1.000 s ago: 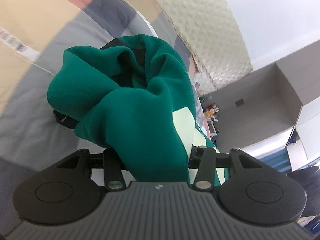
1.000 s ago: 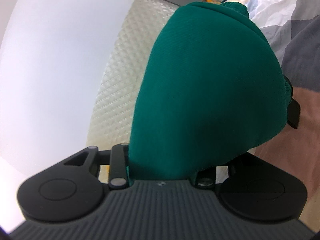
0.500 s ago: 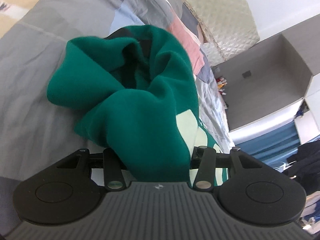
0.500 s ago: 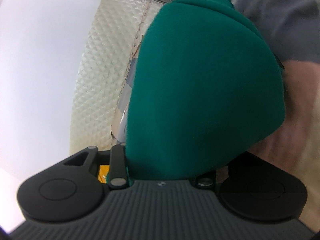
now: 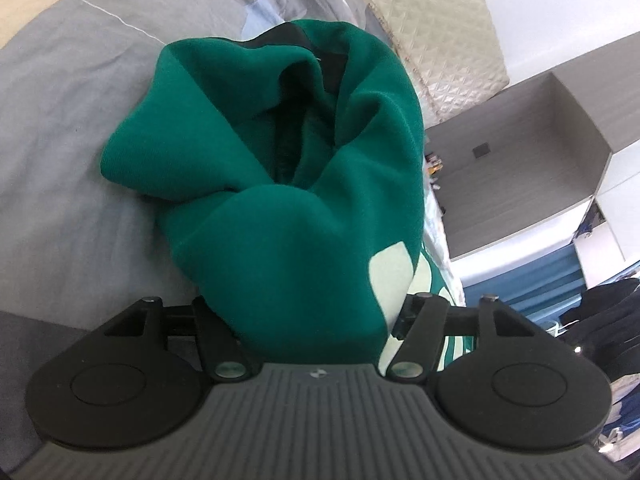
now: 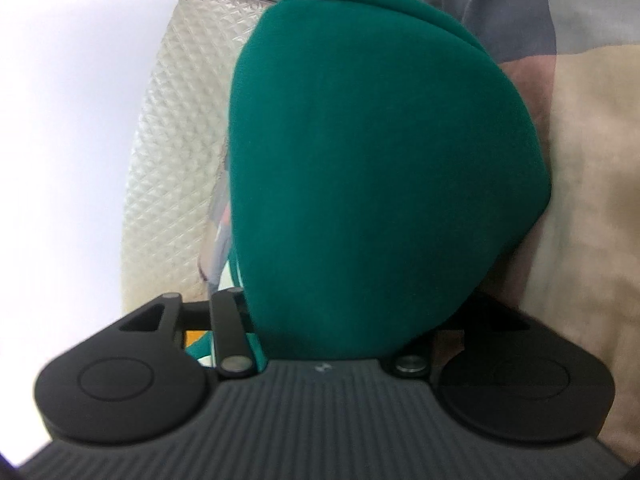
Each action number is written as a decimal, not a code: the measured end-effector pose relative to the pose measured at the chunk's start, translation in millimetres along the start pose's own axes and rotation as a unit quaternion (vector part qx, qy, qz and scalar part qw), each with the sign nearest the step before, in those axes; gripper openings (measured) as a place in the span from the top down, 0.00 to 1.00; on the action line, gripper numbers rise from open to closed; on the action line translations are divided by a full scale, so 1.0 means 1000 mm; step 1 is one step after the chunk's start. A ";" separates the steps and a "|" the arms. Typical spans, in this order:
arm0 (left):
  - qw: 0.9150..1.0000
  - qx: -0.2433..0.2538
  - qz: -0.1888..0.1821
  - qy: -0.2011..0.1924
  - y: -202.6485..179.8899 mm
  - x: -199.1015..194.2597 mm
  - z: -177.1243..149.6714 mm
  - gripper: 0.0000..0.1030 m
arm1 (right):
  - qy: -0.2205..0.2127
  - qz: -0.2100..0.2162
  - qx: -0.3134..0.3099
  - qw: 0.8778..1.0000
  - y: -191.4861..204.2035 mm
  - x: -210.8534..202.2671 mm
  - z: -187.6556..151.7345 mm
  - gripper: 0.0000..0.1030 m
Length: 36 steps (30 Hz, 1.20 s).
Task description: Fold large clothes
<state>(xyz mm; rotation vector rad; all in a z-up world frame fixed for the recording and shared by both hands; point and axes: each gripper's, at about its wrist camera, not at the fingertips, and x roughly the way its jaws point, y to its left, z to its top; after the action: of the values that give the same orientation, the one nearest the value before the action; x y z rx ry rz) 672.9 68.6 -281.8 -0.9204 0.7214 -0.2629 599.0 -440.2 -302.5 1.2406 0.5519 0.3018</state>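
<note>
Release is under way: both jaws are opening around the bunched dark green knit garment (image 5: 296, 208). A second ago it hung higher; now it rests on the grey patchwork bed cover (image 5: 68, 120) mid-frame. Left hand-held gripper (image 5: 316, 320) and right hand-held gripper (image 6: 340, 320) still bracket cloth, so this fold seems laid down.

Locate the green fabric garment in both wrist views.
Left wrist: green fabric garment bunched mid-frame, pale print at lower right, on the grey patchwork bedspread.
Right wrist: it fills the centre as a smooth bulge.
Shared landmark: cream quilted headboard.
</note>
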 end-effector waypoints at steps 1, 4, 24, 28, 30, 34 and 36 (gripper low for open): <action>1.000 -0.001 0.005 0.005 -0.002 -0.001 0.002 0.34 | -0.002 -0.005 0.007 1.000 0.003 0.000 0.001 0.48; 0.999 -0.007 0.030 0.024 -0.009 0.000 0.013 0.30 | -0.010 -0.030 0.021 0.999 0.018 0.004 -0.002 0.43; 0.978 0.182 0.104 -0.005 -0.172 -0.147 -0.002 0.22 | -0.031 -0.074 -0.120 0.990 0.179 -0.144 -0.022 0.41; 0.969 0.223 0.105 -0.023 -0.205 -0.203 -0.030 0.22 | -0.037 -0.056 -0.177 0.982 0.179 -0.193 -0.056 0.41; 0.964 0.244 0.102 -0.030 -0.217 -0.234 -0.050 0.22 | -0.040 -0.048 -0.202 0.977 0.180 -0.211 -0.074 0.41; 0.950 0.291 0.100 -0.046 -0.238 -0.284 -0.087 0.22 | -0.047 -0.036 -0.258 0.964 0.201 -0.242 -0.101 0.41; 0.945 0.307 0.098 -0.053 -0.246 -0.304 -0.103 0.22 | -0.051 -0.038 -0.285 0.956 0.207 -0.258 -0.115 0.41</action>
<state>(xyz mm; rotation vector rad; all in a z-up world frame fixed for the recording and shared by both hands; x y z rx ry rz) 401.6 9.2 12.2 -0.2623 0.5745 -0.2393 337.2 -413.9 -71.3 0.6698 0.3833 0.3036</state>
